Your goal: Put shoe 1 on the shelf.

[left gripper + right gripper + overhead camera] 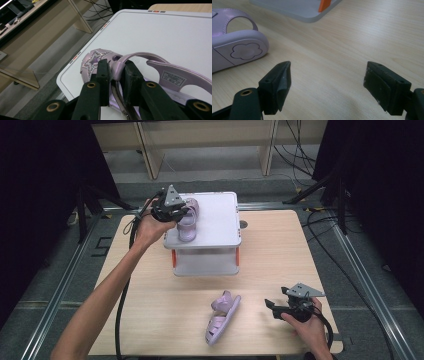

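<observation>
Two sandals, one gripper each, by the look of it. Left gripper [113, 75] pinches a sandal strap [130, 58] over the box lid's [220, 220] left edge, seemingly to set it there. Right gripper [327, 85] gapes empty beside the second sandal [222, 316] near the table's [280, 255] front edge.
</observation>
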Demonstrator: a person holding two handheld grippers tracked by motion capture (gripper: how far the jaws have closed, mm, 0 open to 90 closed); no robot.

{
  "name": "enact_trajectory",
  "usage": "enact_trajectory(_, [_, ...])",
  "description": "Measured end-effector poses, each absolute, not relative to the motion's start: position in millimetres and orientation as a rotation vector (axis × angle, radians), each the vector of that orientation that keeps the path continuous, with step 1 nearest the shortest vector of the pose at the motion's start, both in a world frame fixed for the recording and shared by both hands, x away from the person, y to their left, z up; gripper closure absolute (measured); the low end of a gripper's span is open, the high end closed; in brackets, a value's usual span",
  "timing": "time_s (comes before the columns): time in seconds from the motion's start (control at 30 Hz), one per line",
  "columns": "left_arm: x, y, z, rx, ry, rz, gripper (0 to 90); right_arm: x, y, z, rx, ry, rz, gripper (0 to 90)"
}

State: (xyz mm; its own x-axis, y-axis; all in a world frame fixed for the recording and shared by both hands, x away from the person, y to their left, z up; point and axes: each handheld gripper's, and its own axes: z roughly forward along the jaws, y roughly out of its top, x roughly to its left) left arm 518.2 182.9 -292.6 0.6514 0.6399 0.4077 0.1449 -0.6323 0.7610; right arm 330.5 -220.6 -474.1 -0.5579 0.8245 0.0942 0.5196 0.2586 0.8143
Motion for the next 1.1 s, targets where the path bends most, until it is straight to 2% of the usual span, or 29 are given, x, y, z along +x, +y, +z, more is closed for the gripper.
enact_trajectory(0.1, [516.6, 183.0, -293.0, 2.119, 0.642, 0.877, 64.5, 332.3, -221.9, -474.4, 1.197, 2.192, 1.214, 22.1])
enact_trajectory(0.23, [511.8, 184.7, -289.3, 2.083, 0.696, 0.878, 45.8, 332.0, -222.3, -473.5, 1.178, 2.180, 1.213, 22.3])
enact_trajectory(0.47, [498.1, 195.4, -275.5, 2.036, 0.758, 0.812, 38.2, 330.8, -220.6, -473.3, 1.205, 2.189, 1.229, 22.4])
enact_trajectory(0.7, [478.6, 202.4, -268.2, 1.989, 0.824, 0.684, 29.1, 331.6, -221.8, -472.6, 1.168, 2.172, 1.223, 22.6])
enact_trajectory(0.73, [474.1, 202.3, -268.5, 1.970, 0.833, 0.675, 24.9, 330.7, -220.2, -472.3, 1.192, 2.180, 1.234, 22.6])
enact_trajectory(0.8, [465.5, 204.1, -267.8, 1.977, 0.831, 0.683, 22.8, 329.9, -220.0, -471.8, 1.210, 2.180, 1.236, 22.7])
enact_trajectory(1.1, [418.2, 218.5, -285.0, 1.926, 0.814, 0.618, 22.3, 328.5, -218.3, -469.1, 1.219, 2.188, 1.267, 23.8])
